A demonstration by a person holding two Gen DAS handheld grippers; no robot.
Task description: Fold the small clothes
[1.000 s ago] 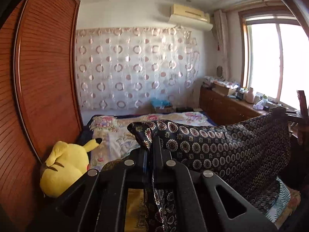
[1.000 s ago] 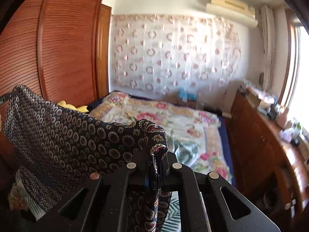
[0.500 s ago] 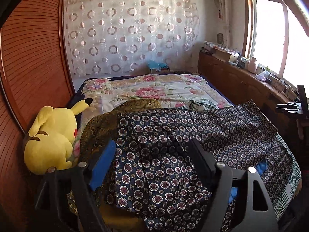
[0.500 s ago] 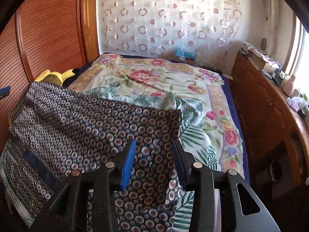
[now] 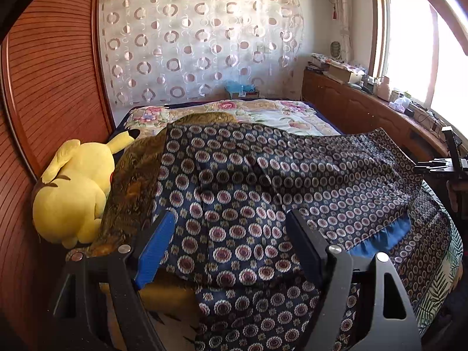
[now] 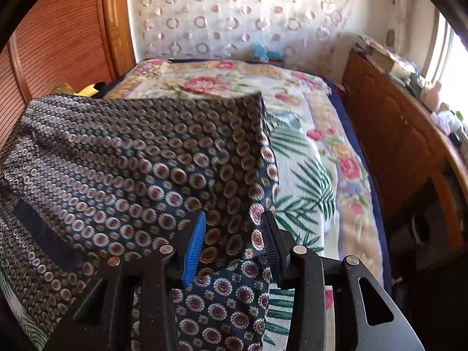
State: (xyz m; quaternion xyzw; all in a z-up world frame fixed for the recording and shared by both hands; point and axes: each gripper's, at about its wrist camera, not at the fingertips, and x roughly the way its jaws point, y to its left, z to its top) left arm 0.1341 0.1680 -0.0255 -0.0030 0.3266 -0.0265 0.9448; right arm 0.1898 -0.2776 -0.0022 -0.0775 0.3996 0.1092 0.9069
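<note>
A dark navy garment with a ring-and-flower print point(image 5: 263, 181) lies folded over on the bed, its blue lining showing at the right edge. It also shows in the right wrist view point(image 6: 131, 158). My left gripper point(image 5: 231, 234) is open just above the garment's near left part and holds nothing. My right gripper point(image 6: 232, 228) is open over the garment's near right corner and holds nothing. The right gripper also shows at the far right of the left wrist view point(image 5: 444, 161).
The floral bedspread point(image 6: 307, 152) covers the bed. A yellow plush toy point(image 5: 76, 193) and a brown patterned cloth point(image 5: 134, 175) lie at the left by the wooden wardrobe point(image 5: 49, 87). A wooden cabinet point(image 6: 403, 134) with clutter runs along the right under the window.
Both grippers let go of the garment and opened. The garment, held up in the air a second ago, dropped onto the bed, folded over. Both grippers now point lower at the bed.
</note>
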